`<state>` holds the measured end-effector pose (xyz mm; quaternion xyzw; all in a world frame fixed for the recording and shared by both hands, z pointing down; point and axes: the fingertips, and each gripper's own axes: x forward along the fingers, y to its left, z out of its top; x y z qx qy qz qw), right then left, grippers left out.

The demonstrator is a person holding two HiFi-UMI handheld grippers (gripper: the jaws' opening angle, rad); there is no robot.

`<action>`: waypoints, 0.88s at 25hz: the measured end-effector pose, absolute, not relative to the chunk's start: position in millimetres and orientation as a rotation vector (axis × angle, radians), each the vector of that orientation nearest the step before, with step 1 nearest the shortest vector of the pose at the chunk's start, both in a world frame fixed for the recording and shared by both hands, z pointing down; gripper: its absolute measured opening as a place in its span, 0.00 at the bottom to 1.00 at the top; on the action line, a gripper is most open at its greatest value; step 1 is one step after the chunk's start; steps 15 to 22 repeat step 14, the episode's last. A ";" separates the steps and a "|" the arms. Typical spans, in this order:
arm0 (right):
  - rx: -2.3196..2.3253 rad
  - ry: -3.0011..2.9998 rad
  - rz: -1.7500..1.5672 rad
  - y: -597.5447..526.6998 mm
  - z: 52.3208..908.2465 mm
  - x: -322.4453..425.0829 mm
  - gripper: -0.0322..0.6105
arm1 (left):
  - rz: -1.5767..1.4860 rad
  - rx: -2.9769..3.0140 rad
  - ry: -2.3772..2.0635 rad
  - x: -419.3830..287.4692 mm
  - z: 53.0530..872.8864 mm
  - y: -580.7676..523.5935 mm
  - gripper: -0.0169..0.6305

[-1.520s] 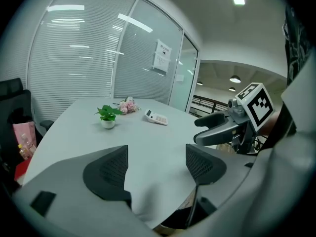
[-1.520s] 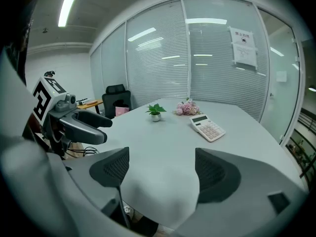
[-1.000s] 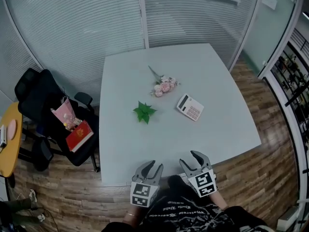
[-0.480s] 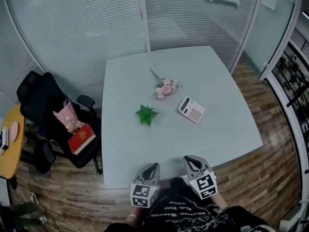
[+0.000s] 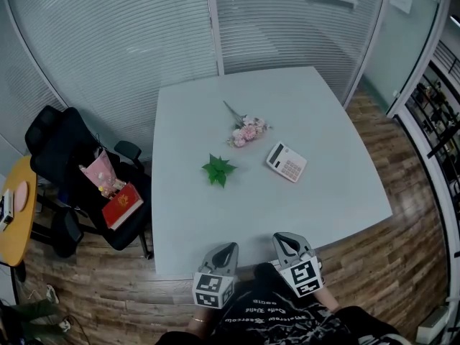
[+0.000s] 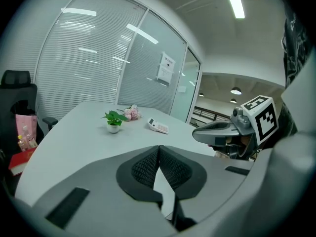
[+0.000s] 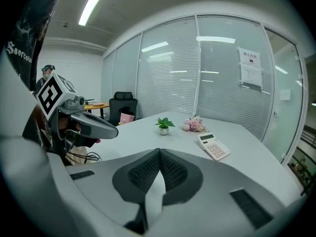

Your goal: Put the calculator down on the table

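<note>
Over the table, head view: the calculator (image 5: 287, 162) lies flat on the grey table (image 5: 330, 192), right of centre, keys up, clear of both tools. A small green plant (image 5: 218, 170) stands left of it. A pink flower sprig (image 5: 248, 130) lies just beyond, towards the far edge. My left gripper (image 5: 226, 250) and right gripper (image 5: 283, 238) sit side by side at the near edge, well apart from the calculator. To the left of the table stands a black chair (image 5: 57, 146) with a pink bag (image 5: 99, 169) and a red book (image 5: 122, 205) on it.

Left gripper view: jaws pressed together, ribbed pads meeting along one seam, nothing pinched between them. Past them I see the plant in a white pot, the flowers behind it, and the calculator to their right, all far off on the tabletop. The right gripper shows at right, also closed.

Right gripper view: jaws pressed together here too, pads in contact, nothing between them. The calculator lies right of the jaw line, resting on the table. Plant and flowers are farther off near centre. The left gripper shows at left, tips together.
</note>
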<state>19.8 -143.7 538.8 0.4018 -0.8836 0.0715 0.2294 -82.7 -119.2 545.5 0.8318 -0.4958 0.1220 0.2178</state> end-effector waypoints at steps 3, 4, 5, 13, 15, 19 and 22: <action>1.096 -2.433 0.174 -144.2 536.9 16.5 0.06 | 0.343 2.297 -1.362 -82.4 548.3 -120.1 0.06; 1.092 -2.432 0.165 -144.5 536.1 15.7 0.06 | 0.352 2.290 -1.356 -82.1 550.5 -120.6 0.06; 1.087 -2.433 0.156 -144.9 535.2 14.9 0.06 | 0.364 2.278 -1.350 -82.2 553.4 -121.3 0.06; 1.093 -2.440 0.160 -140.6 531.1 13.0 0.06 | 0.408 2.267 -1.312 -84.0 557.7 -118.8 0.06; 1.098 -2.440 0.158 -140.5 530.0 12.7 0.06 | 0.412 2.274 -1.310 -84.0 556.7 -119.1 0.06; 1.098 -2.440 0.158 -140.5 530.0 12.7 0.06 | 0.412 2.274 -1.310 -84.0 556.7 -119.1 0.06; 1.098 -2.440 0.158 -140.5 530.0 12.7 0.06 | 0.412 2.274 -1.310 -84.0 556.7 -119.1 0.06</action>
